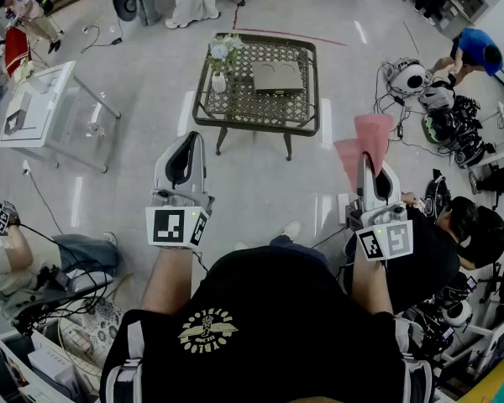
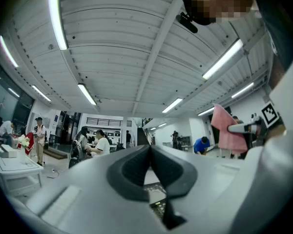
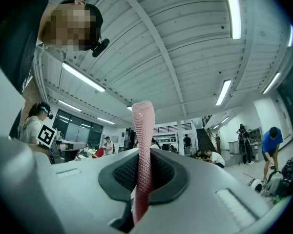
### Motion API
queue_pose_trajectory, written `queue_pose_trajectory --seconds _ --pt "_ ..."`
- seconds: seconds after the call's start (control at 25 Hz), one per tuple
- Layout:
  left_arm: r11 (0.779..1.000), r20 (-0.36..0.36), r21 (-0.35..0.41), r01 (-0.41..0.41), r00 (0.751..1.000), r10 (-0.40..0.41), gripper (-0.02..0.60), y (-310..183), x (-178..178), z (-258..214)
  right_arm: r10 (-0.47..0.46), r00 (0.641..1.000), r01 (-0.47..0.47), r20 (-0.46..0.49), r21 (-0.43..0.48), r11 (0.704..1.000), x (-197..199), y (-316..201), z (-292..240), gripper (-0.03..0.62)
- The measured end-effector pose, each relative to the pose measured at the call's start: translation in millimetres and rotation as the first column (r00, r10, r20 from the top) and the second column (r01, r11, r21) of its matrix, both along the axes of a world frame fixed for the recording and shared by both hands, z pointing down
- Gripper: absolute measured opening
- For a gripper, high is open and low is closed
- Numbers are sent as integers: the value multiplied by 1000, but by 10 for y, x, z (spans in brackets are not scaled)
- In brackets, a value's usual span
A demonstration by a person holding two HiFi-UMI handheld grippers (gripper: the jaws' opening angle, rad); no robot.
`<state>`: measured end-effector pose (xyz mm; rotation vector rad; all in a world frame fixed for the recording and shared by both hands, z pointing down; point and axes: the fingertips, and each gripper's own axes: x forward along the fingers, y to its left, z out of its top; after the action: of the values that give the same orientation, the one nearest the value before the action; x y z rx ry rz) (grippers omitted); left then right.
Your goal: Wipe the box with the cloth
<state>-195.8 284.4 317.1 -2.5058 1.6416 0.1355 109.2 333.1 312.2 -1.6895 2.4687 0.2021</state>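
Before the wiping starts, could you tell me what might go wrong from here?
1. The vase of flowers stands right beside the box on the table; a wide sweep might knock it over.
2. The right gripper pinches the cloth with most of it free beyond the jaws, so it could pull out under pressure.
3. The left gripper is shut and empty; unheld, the box may slide.

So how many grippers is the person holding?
2. The left gripper is at the left, shut and empty; the right gripper, at the right, is shut on the pink cloth.
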Motion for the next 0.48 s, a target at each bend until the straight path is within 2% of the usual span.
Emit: queue_pose_trajectory --seconds 0.28,0.48 --pt "999 -10 -36 -7 1000 7 0 22 -222 105 9 1000 -9 5 -25 1000 -184 61 41 17" --pt "998 -11 -50 -23 1000 23 0 23 -231 180 29 999 -28 36 -49 998 -137 116 75 17"
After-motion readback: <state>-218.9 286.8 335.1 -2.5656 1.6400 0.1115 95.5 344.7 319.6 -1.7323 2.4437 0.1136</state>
